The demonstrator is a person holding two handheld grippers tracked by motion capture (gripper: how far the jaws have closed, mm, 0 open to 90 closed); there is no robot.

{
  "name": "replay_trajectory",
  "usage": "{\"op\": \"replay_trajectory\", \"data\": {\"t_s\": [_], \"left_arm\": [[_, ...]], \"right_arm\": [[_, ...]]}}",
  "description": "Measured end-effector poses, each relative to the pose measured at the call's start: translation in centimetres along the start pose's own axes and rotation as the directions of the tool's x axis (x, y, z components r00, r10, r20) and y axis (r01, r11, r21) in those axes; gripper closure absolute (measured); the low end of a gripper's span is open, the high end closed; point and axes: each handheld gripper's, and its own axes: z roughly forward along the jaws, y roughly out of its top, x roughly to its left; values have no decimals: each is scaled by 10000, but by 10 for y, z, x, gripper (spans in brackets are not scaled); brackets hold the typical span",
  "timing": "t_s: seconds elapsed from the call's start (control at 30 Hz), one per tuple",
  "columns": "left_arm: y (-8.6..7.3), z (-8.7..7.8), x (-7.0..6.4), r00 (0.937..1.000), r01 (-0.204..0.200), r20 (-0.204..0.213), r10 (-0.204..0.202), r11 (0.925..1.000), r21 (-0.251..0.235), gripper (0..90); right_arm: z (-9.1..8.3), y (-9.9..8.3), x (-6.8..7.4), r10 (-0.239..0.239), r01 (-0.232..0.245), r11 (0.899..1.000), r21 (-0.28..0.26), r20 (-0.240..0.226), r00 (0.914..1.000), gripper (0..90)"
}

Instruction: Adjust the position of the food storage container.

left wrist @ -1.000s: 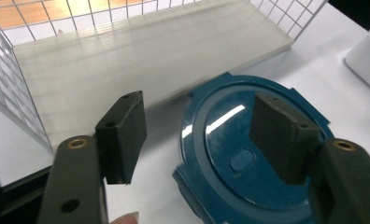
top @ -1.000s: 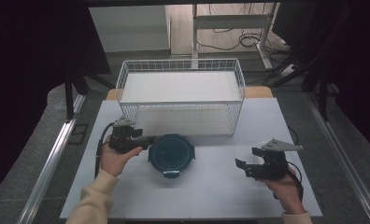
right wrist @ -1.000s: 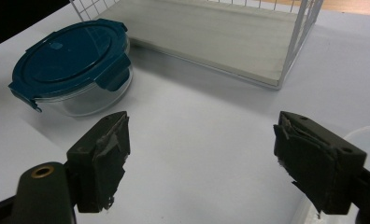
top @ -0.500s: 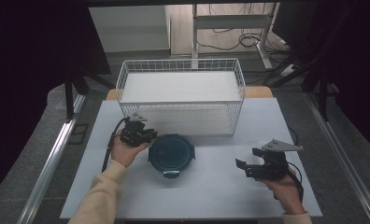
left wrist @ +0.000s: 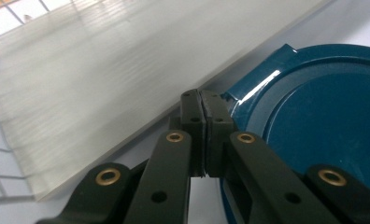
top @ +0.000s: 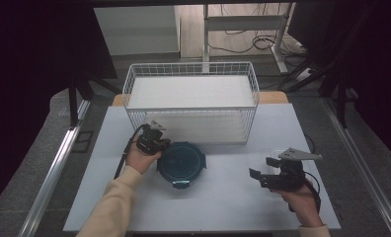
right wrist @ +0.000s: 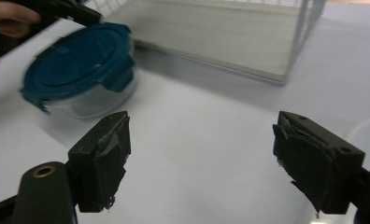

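Observation:
A round clear container with a dark blue clip lid (top: 181, 162) sits on the white table (top: 223, 207), in front of the wire basket. My left gripper (top: 163, 144) is at the lid's back-left rim. In the left gripper view the left gripper (left wrist: 202, 100) has its jaws pressed together, tips right beside the blue lid (left wrist: 314, 121); nothing shows between them. My right gripper (top: 263, 168) is held over the table's right part, jaws wide apart. In the right gripper view the right gripper (right wrist: 202, 135) frames bare table, with the container (right wrist: 80, 70) farther off at upper left.
A white wire basket (top: 191, 109) with a pale board on its floor stands across the back of the table. A pale rounded object (right wrist: 366, 133) lies close to the right gripper; I cannot tell what it is.
The left gripper has moved right, up against the container's back-left rim. The right gripper has stayed where it was.

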Motion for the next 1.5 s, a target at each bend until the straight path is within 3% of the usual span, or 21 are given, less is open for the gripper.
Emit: {"op": "replay_trajectory", "data": {"t_s": [0.17, 0.57, 1.0, 1.5], "left_arm": [[0, 3, 0, 9996, -295, 37, 295, 9996, 45, 899], [0, 3, 0, 9957, -659, 648, 658, 9978, -15, 900], [0, 3, -18, 9873, -1199, 1043, 1194, 9928, -13, 900], [-1, 1, -46, 9768, -1760, 1227, 1756, 9844, -77, 900]], "right_arm": [[-1, 1, 1, -35, 35, 10000, -57, -33, 10000, 184], [0, 1, 2, -33, 33, 10000, -44, 10, 10000, 184], [-2, 1, 2, -45, 46, 9999, -104, 78, 10000, 185], [-3, 2, 3, -42, 42, 9999, -103, 65, 10000, 185]]}}
